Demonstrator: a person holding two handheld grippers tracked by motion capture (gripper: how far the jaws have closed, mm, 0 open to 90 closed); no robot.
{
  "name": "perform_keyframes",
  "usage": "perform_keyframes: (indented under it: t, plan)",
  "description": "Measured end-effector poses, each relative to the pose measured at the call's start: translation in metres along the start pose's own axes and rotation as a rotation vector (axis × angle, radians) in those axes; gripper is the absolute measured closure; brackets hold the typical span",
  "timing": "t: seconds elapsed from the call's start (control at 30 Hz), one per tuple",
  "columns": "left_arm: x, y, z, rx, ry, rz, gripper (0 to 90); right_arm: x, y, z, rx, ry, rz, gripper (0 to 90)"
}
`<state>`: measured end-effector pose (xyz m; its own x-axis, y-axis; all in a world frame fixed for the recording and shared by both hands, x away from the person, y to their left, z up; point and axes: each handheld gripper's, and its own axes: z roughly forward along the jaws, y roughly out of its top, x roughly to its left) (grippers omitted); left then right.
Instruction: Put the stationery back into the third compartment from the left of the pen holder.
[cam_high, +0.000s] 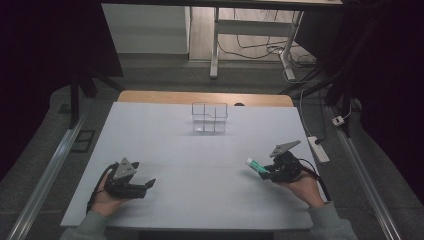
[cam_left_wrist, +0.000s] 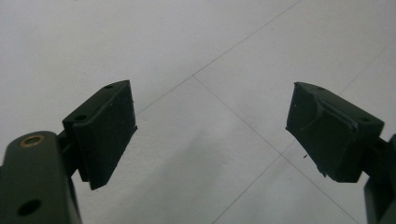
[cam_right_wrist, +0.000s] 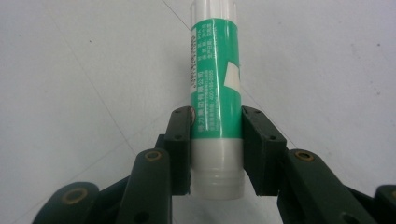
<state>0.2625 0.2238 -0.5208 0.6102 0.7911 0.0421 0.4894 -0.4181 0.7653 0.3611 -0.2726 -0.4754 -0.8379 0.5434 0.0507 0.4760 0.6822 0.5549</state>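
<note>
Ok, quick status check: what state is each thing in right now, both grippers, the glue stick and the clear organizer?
Left gripper: jaws wide open, nothing between them, low over the table.
Right gripper: shut on the glue stick.
Glue stick: clamped near its white base, sticking out past the jaws, green label showing.
Clear organizer: upright at the far middle of the table, compartments look empty.

Count: 2 grippers, one per hand. 1 glue stick (cam_right_wrist: 215, 88), green label w/ white ends, clamped between the pads of the right gripper (cam_high: 265, 172), sticking out ahead of its tips. Left gripper (cam_high: 150, 184): 0 items between its wide-apart jaws. 1 clear box (cam_high: 209, 118) w/ compartments, well ahead of both grippers, roughly midway between them. 1 white table (cam_high: 200, 200) under all. 2 hands, 2 sleeves.
</note>
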Motion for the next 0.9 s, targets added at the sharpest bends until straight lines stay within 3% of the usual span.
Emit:
perform_keyframes:
  t: [0.47, 0.9]
  plan:
    - [0.002, 0.007, 0.005, -0.003, 0.007, -0.003, 15.7, 0.009, 0.007, 0.004, -0.029, 0.022, -0.003, 64.8]
    - [-0.01, 0.027, 0.013, 0.008, -0.003, 0.051, 16.9, 0.017, 0.018, 0.011, -0.042, 0.049, -0.02, 64.8]
